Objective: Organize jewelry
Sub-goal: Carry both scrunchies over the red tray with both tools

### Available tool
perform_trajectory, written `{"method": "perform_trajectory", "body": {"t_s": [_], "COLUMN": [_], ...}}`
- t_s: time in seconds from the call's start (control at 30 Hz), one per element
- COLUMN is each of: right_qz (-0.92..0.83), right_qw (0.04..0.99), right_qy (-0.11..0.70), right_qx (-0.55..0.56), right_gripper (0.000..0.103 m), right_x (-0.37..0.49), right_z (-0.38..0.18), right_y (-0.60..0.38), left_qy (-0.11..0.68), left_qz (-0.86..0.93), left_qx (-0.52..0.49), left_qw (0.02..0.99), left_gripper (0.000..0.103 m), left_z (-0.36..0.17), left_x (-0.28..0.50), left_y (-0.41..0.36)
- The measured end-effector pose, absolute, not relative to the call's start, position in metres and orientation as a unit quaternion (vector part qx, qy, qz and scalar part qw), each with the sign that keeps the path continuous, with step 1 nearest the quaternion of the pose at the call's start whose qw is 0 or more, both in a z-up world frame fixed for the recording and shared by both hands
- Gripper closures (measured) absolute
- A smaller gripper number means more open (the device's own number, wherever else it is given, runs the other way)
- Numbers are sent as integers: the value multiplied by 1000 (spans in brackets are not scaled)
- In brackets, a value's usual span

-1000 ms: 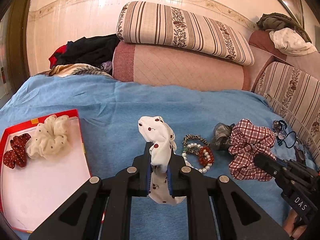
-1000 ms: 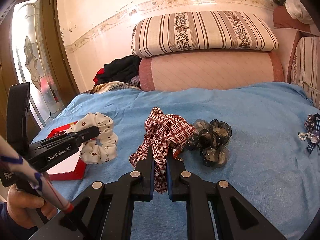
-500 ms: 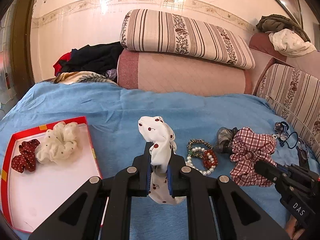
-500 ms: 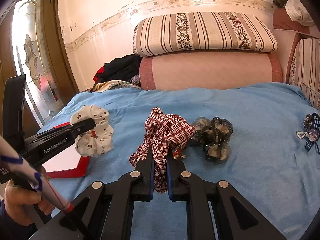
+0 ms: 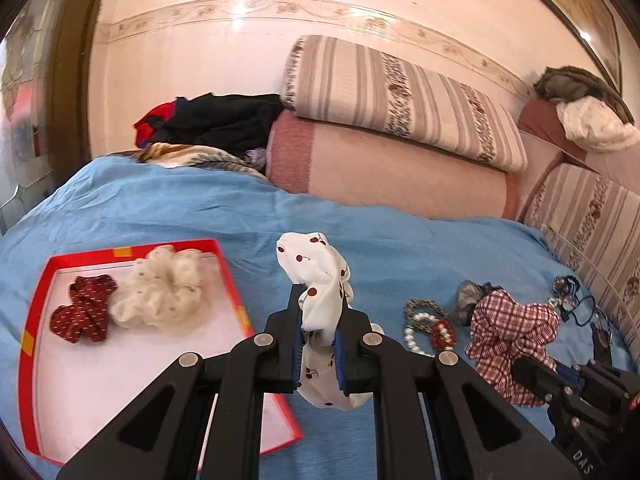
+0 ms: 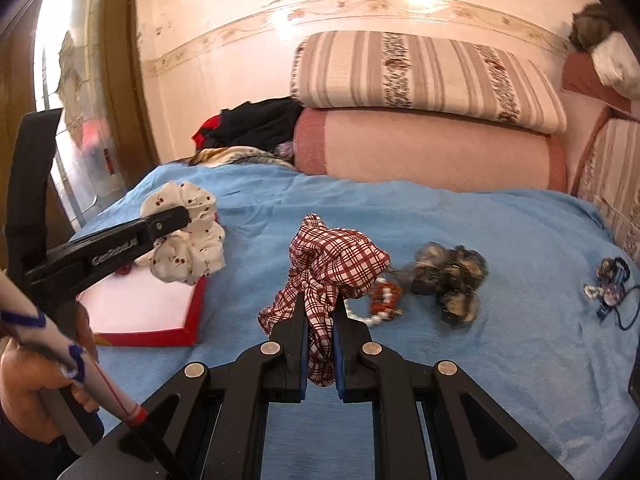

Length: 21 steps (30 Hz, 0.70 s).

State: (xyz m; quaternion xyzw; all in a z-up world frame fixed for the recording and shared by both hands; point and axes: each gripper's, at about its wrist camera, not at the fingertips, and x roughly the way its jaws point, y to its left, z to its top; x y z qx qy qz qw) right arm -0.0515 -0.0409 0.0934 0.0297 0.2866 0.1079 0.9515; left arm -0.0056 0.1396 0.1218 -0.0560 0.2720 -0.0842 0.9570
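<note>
Viewing from the left wrist, we hold the cherry scrunchie clamped between the left tongs, hanging lengthwise along the fingers. The red tray lies ahead and to the left of these tongs, already carrying a cream scrunchie and a maroon one. We judge the left tongs nearer the tray, so they should unload first.

Viewing from the right wrist, we hold the plaid scrunchie gripped in the right tongs. The tray lies well to their left; beads and a dark scrunchie lie just ahead on the right.
</note>
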Motion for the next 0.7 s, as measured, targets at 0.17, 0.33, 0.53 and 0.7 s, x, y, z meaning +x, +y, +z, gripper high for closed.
{"method": "perform_trajectory", "body": {"t_s": [0.17,0.33,0.53,0.7], "right_qz": [124,143,166,194], "right_qw": [951,948,944,938], "right_qy": [282,284,284,287], "right_qx": [5,-11,-10,12], "right_gripper": [92,92,92,92], "right_x": [-49,-43,-35,-26], "right_z": [101,103,110,117], "right_y": [-11,15,38,53], "left_qy": [271,271,264,270], "left_qz": [-63,-44,-21,9], "left_qx": [-78,-104,-119,-142], "left_qw": [957,956,957,952], "left_gripper": [91,91,91,91], "left_z": [124,126,130,130], "left_x": [-7,-8,-9,-8], "left_y": [170,201,230,268]}}
